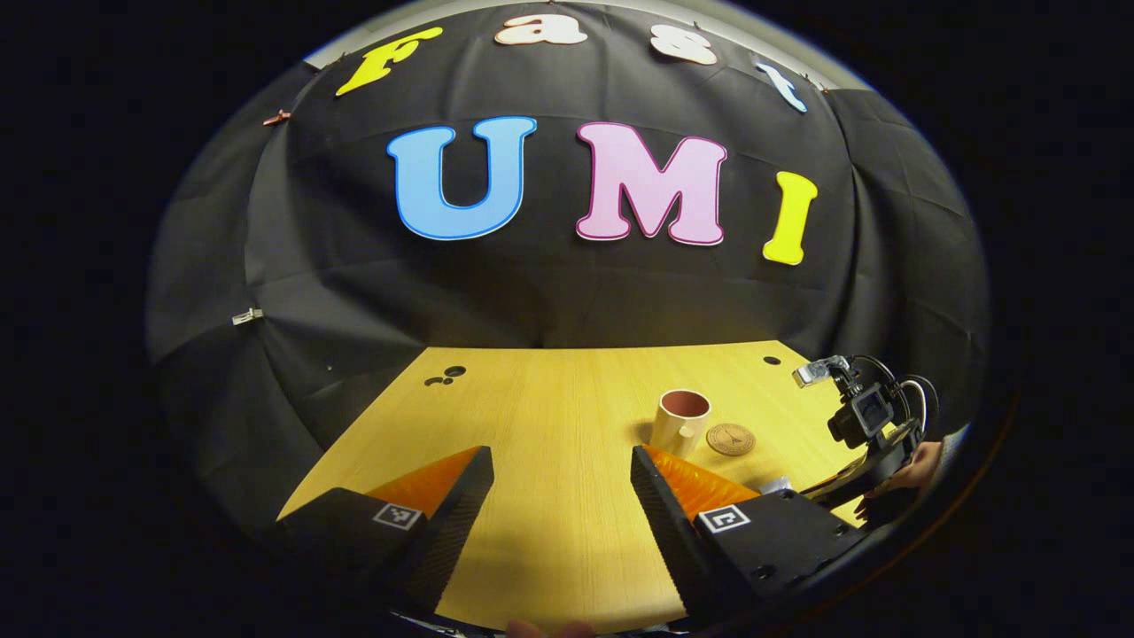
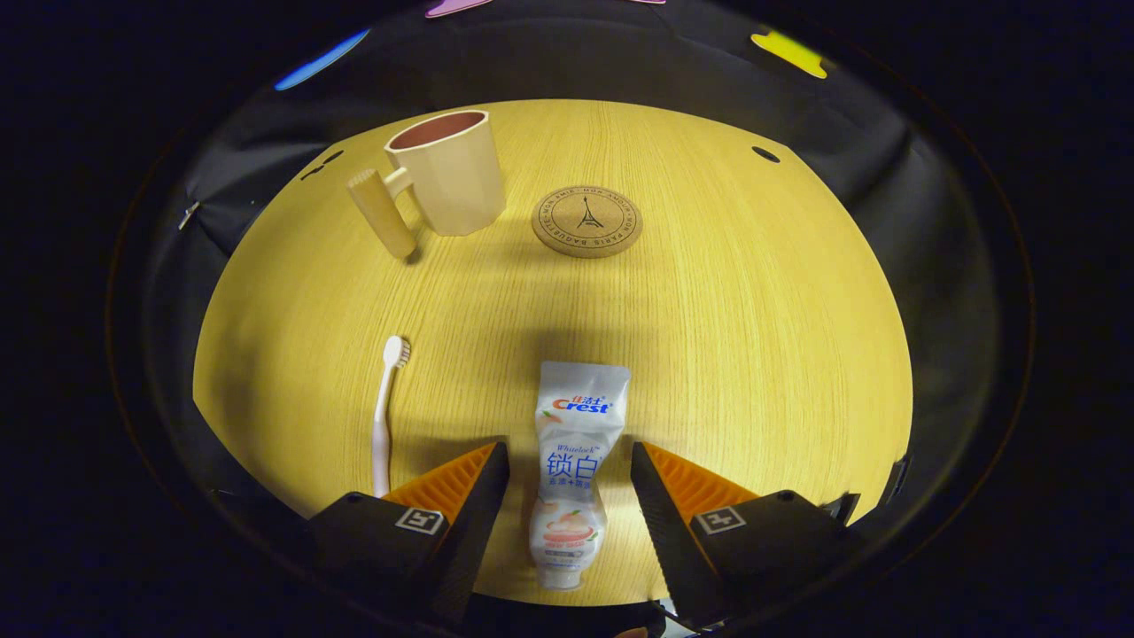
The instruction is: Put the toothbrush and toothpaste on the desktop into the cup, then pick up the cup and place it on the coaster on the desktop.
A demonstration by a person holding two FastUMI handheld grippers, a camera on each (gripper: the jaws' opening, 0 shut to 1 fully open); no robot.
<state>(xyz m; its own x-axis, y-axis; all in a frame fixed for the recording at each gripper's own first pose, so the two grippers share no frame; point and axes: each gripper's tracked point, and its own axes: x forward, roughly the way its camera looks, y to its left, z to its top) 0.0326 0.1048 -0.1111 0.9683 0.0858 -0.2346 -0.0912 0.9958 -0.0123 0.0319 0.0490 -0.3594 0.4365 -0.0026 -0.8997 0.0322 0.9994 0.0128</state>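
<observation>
In the right gripper view a white toothpaste tube (image 2: 571, 461) lies flat on the wooden desktop (image 2: 753, 337), between the spread fingers of my right gripper (image 2: 567, 465), which is open and not touching it. A white toothbrush (image 2: 386, 408) lies to its left, head pointing away. Farther off stands a cream cup (image 2: 447, 173) with a side handle, upright, and a round cork coaster (image 2: 586, 221) to its right. In the left gripper view my left gripper (image 1: 560, 478) is open over bare desktop, with the cup (image 1: 680, 423) and coaster (image 1: 731, 439) ahead to the right.
The other gripper (image 1: 864, 421), with a hand on it, shows at the right of the left gripper view. Small dark holes (image 1: 446, 376) mark the desktop's far left; another hole (image 2: 765, 154) sits at the far right. Black cloth walls the booth behind the table.
</observation>
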